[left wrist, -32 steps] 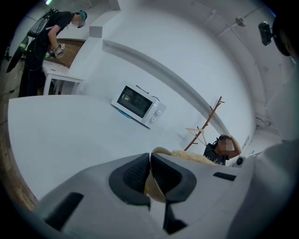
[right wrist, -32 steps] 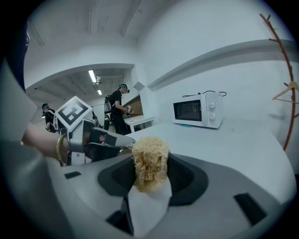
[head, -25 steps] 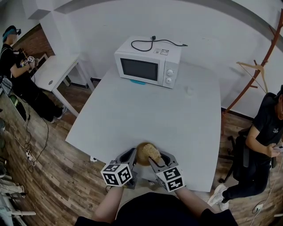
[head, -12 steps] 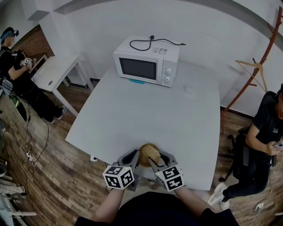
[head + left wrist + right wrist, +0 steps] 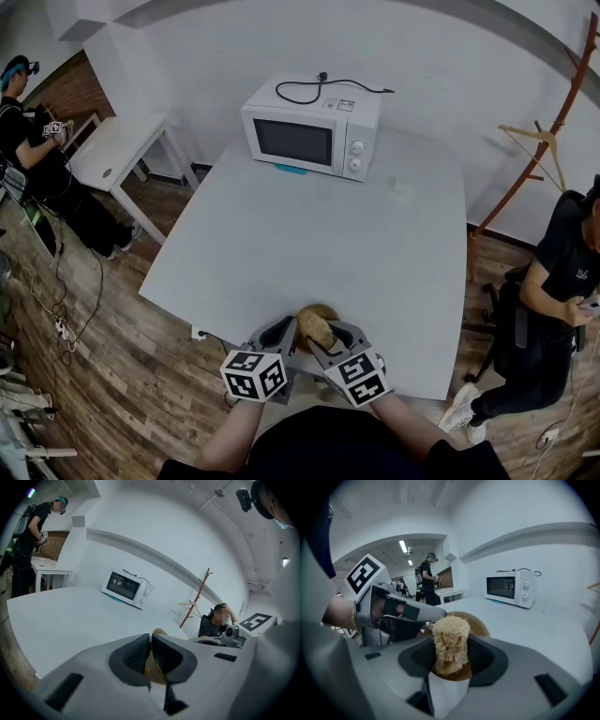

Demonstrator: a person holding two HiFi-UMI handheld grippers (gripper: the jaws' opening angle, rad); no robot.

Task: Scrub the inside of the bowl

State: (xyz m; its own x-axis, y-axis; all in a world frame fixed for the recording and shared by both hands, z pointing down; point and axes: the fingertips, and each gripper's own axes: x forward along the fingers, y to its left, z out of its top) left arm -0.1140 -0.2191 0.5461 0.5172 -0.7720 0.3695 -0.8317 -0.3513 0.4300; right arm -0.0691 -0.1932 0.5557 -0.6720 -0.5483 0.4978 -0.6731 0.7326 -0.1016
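A tan wooden bowl (image 5: 319,315) sits tilted at the near edge of the white table (image 5: 309,234). My left gripper (image 5: 289,329) is shut on the bowl's left rim; in the left gripper view the thin rim (image 5: 153,666) runs between the dark pads. My right gripper (image 5: 323,341) is shut on a pale fibrous scrubber (image 5: 450,641), whose top end stands over the bowl's brown inside (image 5: 477,624). The left gripper (image 5: 405,612) shows at the bowl's left side in the right gripper view. The grippers hide most of the bowl's underside.
A white microwave (image 5: 312,129) with a black cable on top stands at the table's far side, and a small pale object (image 5: 401,190) lies right of it. A person (image 5: 28,122) stands by a side table (image 5: 112,150) at left; another person (image 5: 562,281) sits right, near a coat stand (image 5: 544,141).
Both grippers have drawn a little closer together and the bowl has shifted slightly with them. The scrubber has moved a short way inside the bowl.
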